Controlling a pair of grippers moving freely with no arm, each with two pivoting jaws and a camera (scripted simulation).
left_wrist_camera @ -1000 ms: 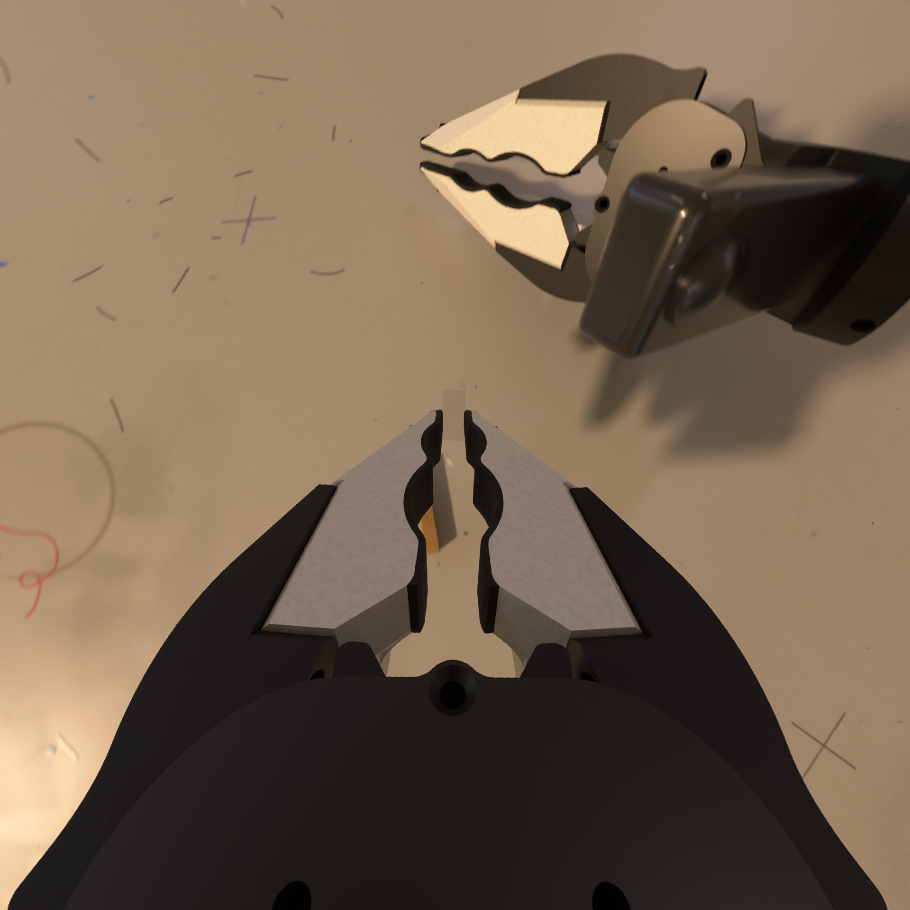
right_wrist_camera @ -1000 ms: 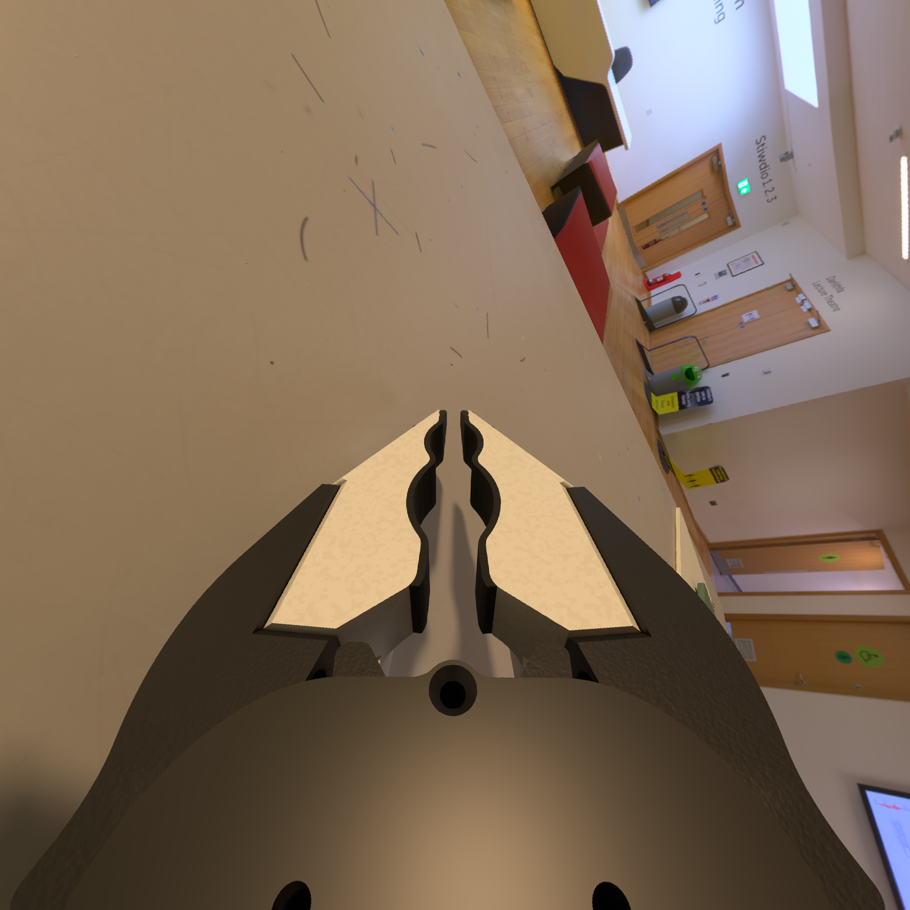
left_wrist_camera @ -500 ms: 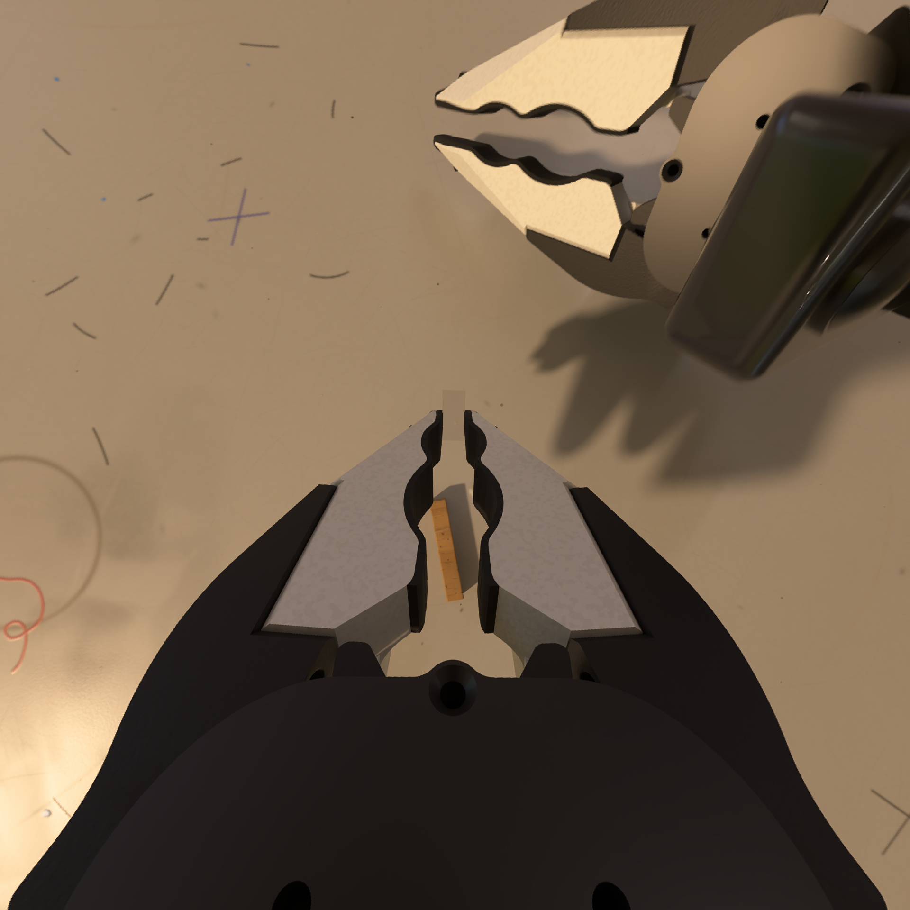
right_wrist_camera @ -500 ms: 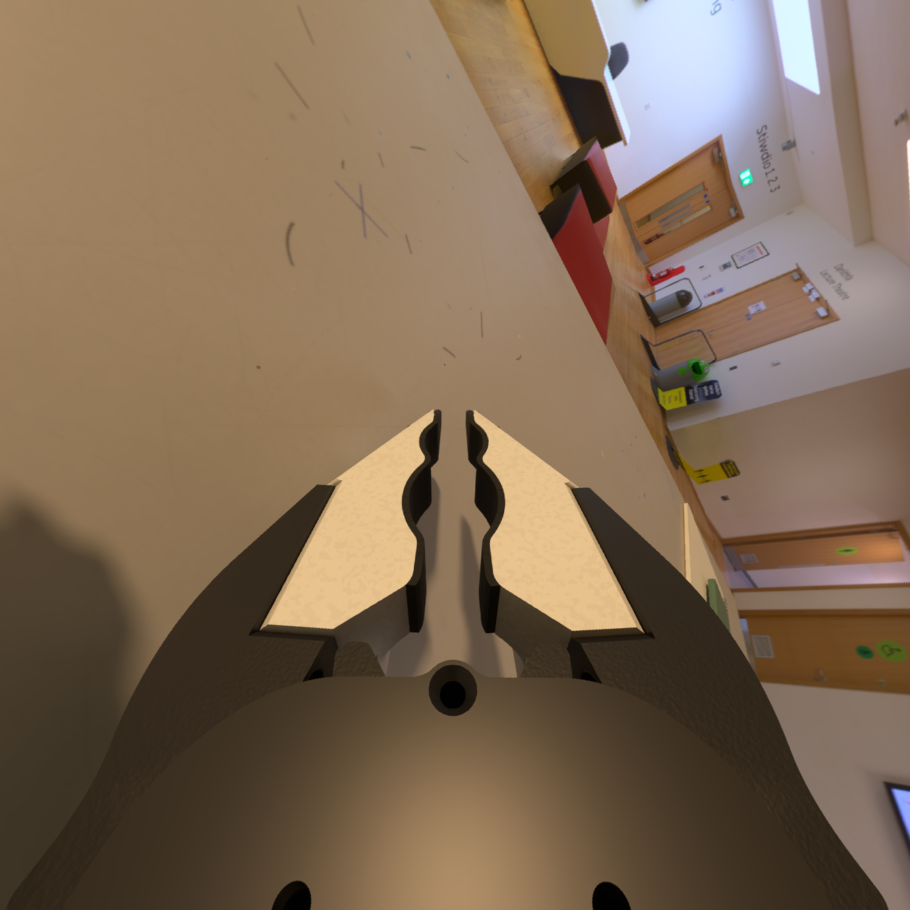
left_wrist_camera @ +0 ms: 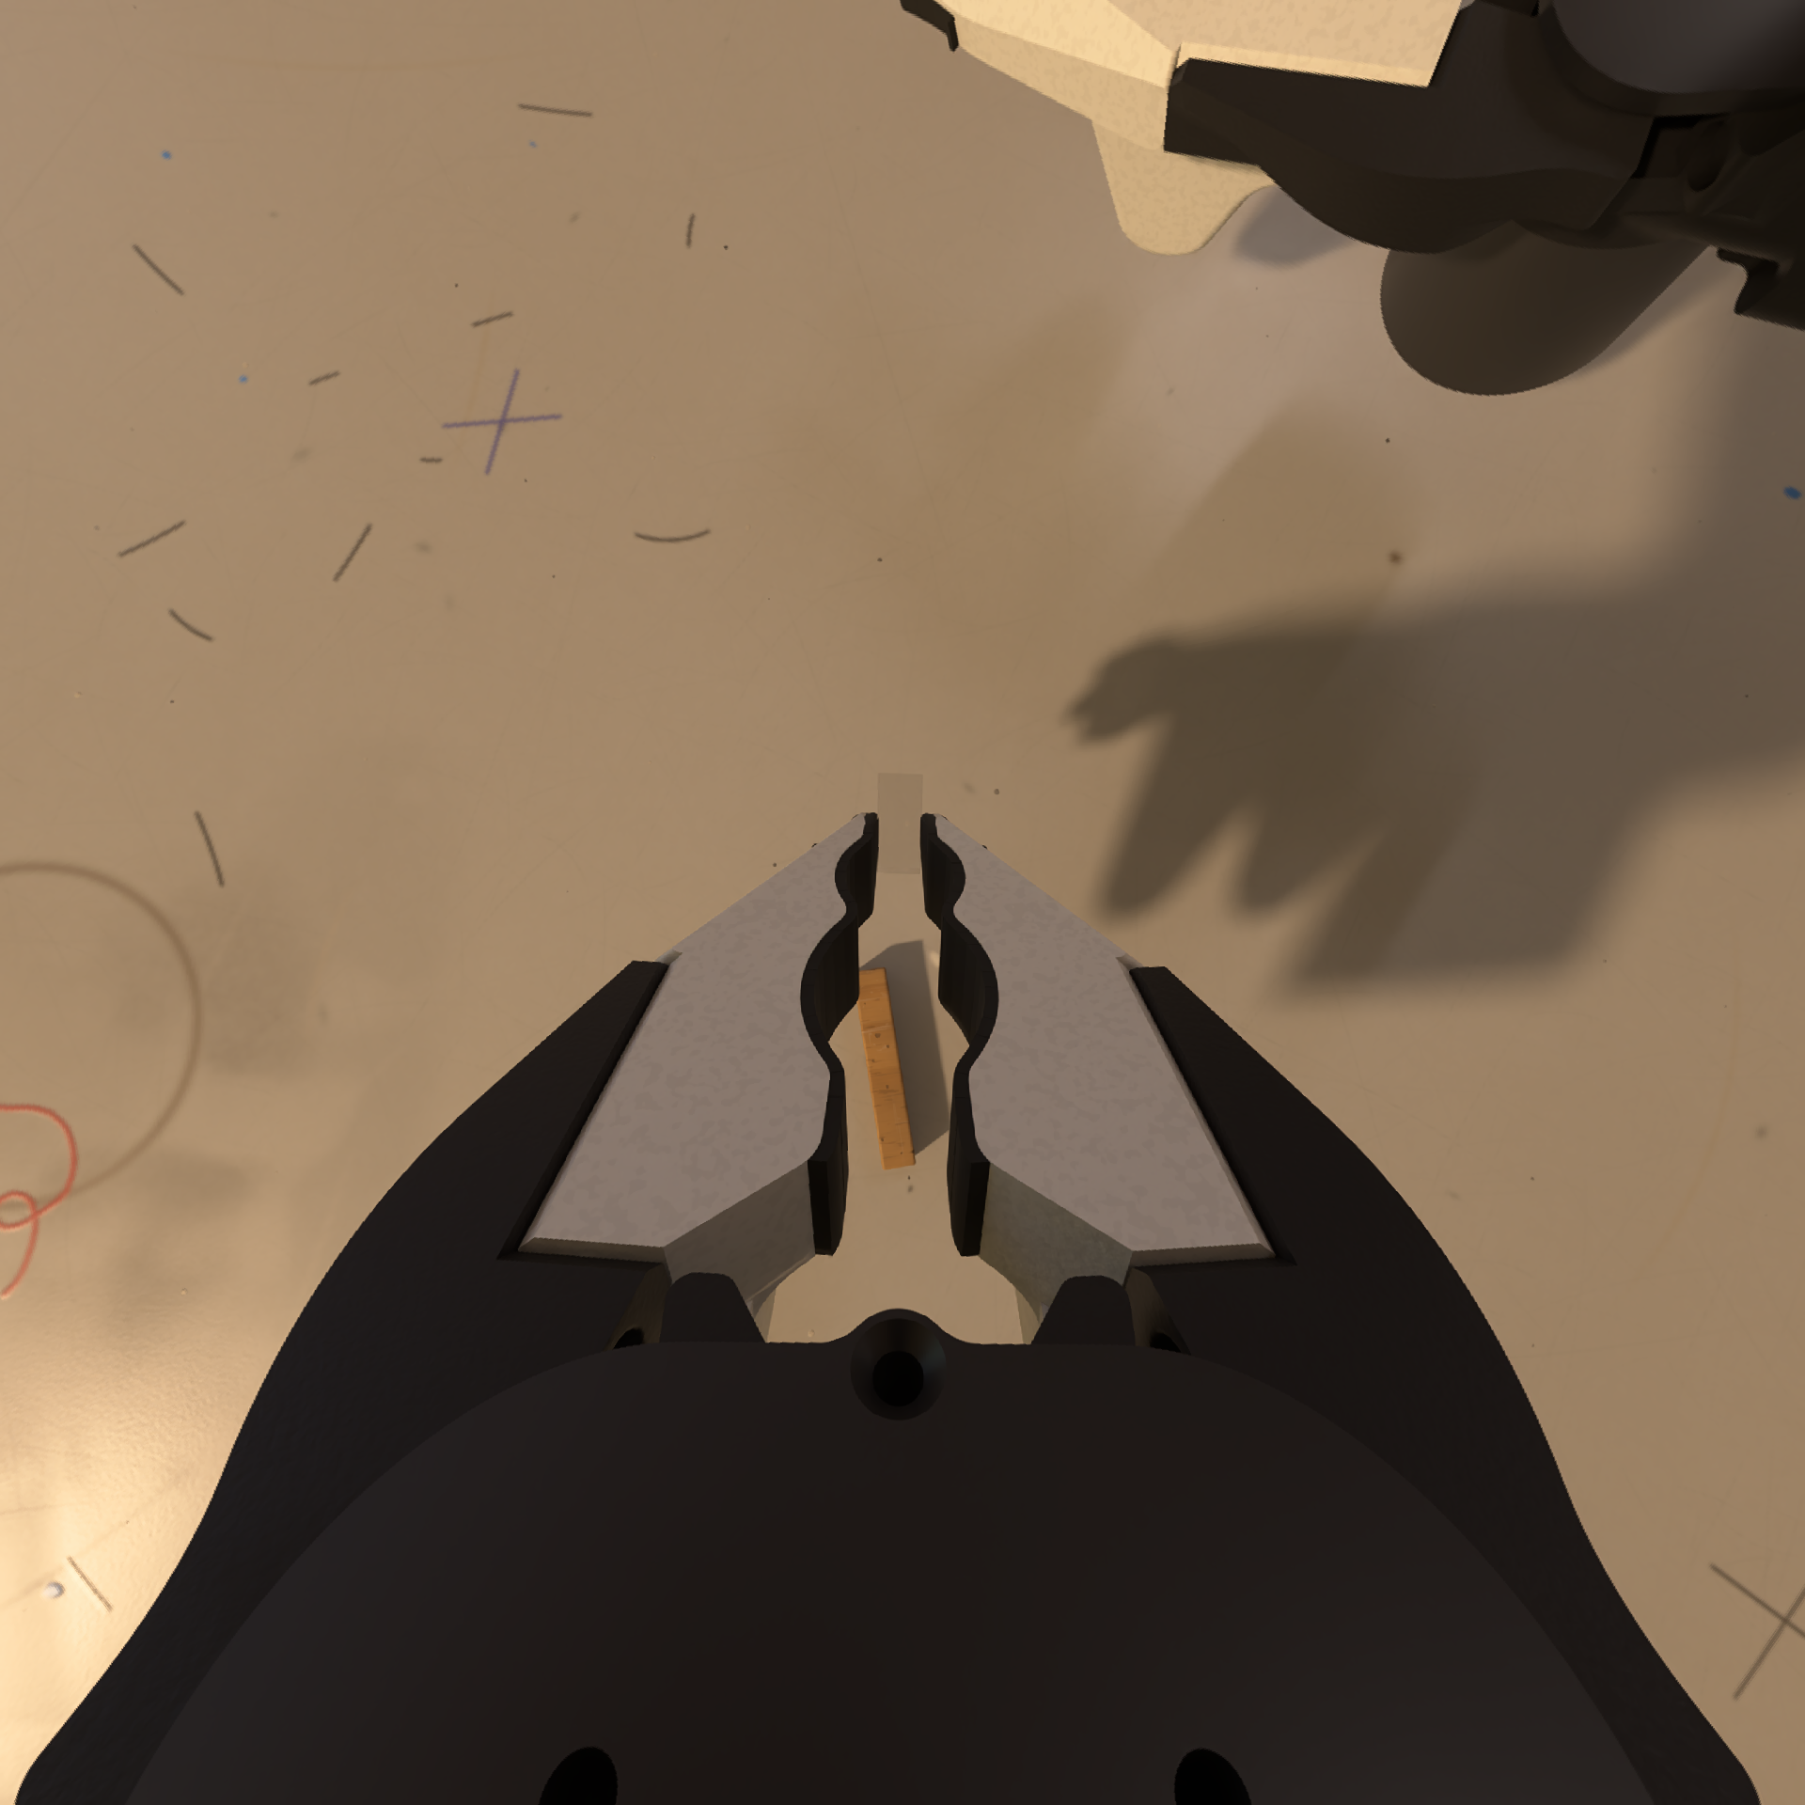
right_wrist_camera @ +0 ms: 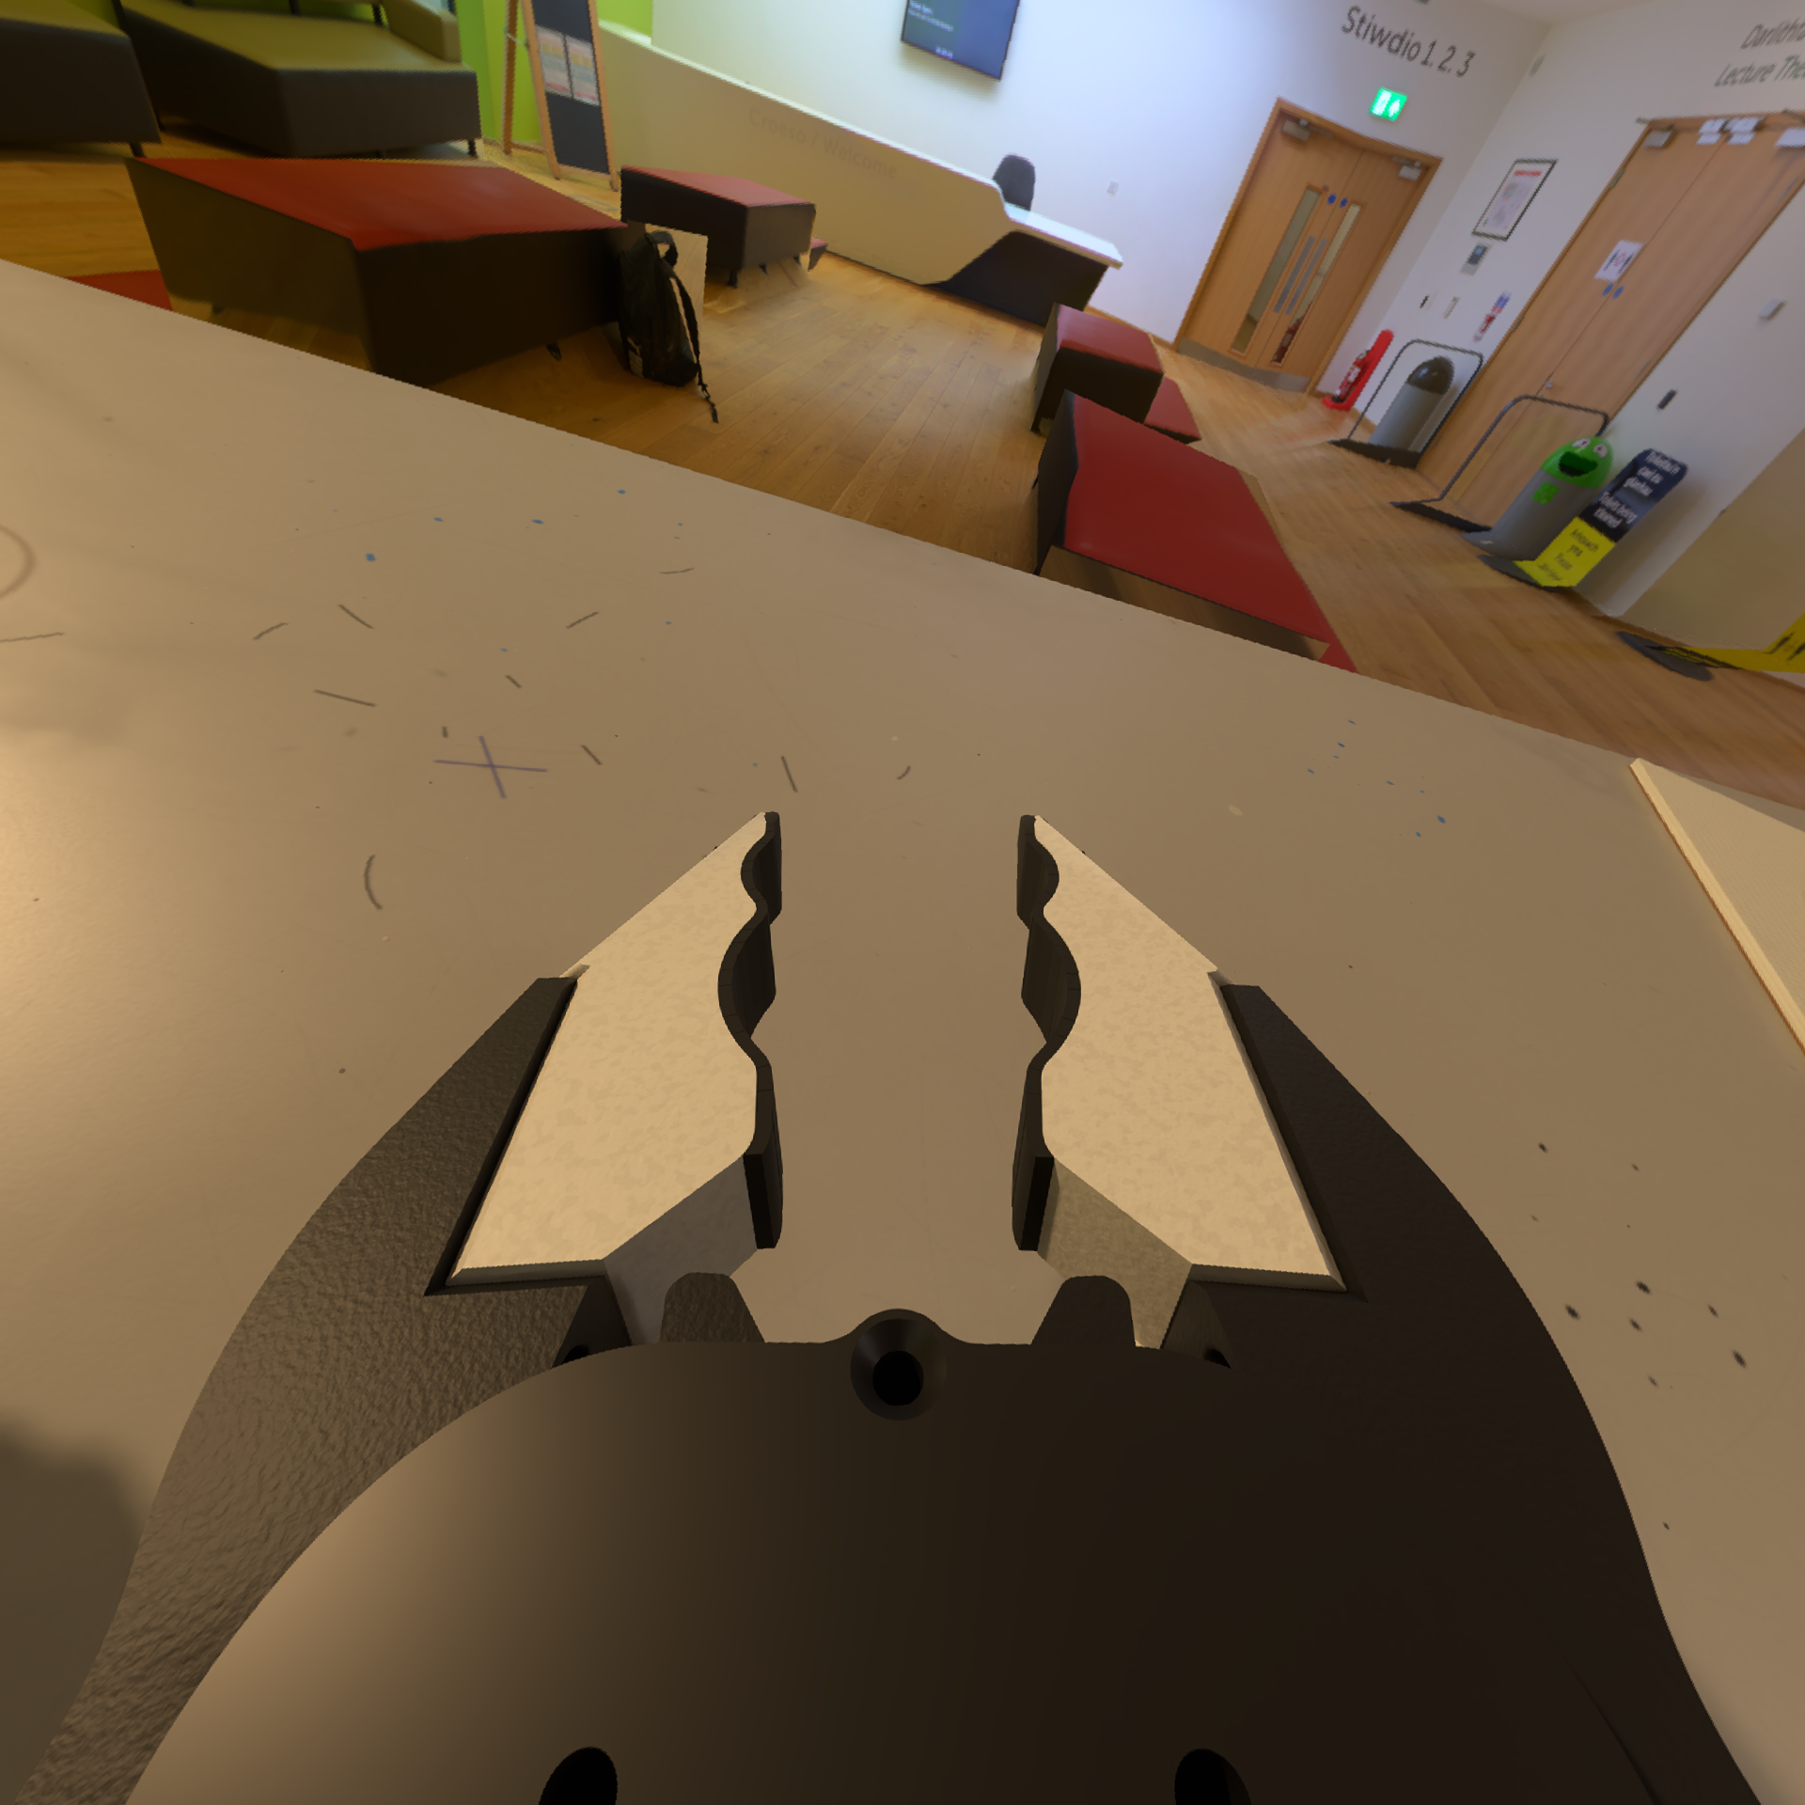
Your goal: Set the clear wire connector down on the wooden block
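Note:
In the left wrist view my left gripper [left_wrist_camera: 899,828] is shut on the clear wire connector [left_wrist_camera: 899,796], a faint see-through piece that sticks out a little past the fingertips. The wooden block [left_wrist_camera: 885,1070], a thin orange-brown strip, lies on the tan table [left_wrist_camera: 586,703] below the gap between the fingers, apart from the connector. My right gripper [right_wrist_camera: 899,825] is open and empty above bare table. Part of it also shows in the left wrist view [left_wrist_camera: 1162,107] at the top right, high over the table, casting a shadow.
The table bears pen marks, a blue cross [left_wrist_camera: 500,420] and a drawn circle [left_wrist_camera: 98,1016]. In the right wrist view the table's far edge [right_wrist_camera: 977,557] runs across, with red benches [right_wrist_camera: 1162,518] and a wooden floor beyond. A pale board [right_wrist_camera: 1729,879] lies at the right.
My right gripper has opened wide, turned and moved up toward the top right of the left view. My left gripper has stayed shut on the connector, with more of the block showing below it.

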